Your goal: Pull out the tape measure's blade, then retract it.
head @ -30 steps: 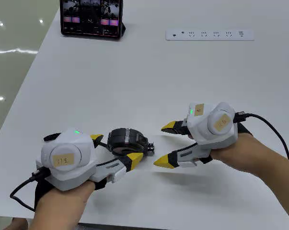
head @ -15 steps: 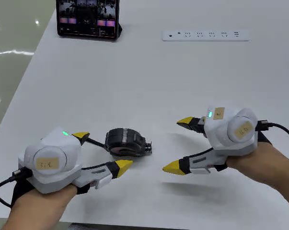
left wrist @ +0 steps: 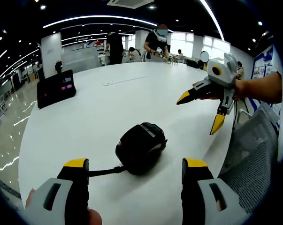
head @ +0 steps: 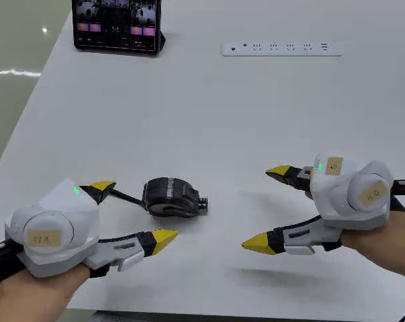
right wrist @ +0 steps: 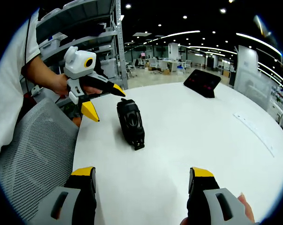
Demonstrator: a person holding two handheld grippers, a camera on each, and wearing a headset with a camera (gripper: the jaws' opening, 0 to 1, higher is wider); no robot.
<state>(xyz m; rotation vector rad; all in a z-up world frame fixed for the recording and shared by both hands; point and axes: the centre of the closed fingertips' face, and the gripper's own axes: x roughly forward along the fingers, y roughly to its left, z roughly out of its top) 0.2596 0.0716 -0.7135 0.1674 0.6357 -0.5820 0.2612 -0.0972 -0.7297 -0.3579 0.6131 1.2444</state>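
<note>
Black tape measure (blade retracted) flat on the white table, ungripped.

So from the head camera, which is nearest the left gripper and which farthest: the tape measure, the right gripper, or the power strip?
1. Tape measure, just ahead of the left gripper.
2. Right gripper, across on the right.
3. Power strip, far back right.

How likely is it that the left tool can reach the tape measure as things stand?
Probably yes. The left tool is open, its jaws point at the tape measure, and only the measure's thin strap lies between them; the right tool is off to one side.
</note>
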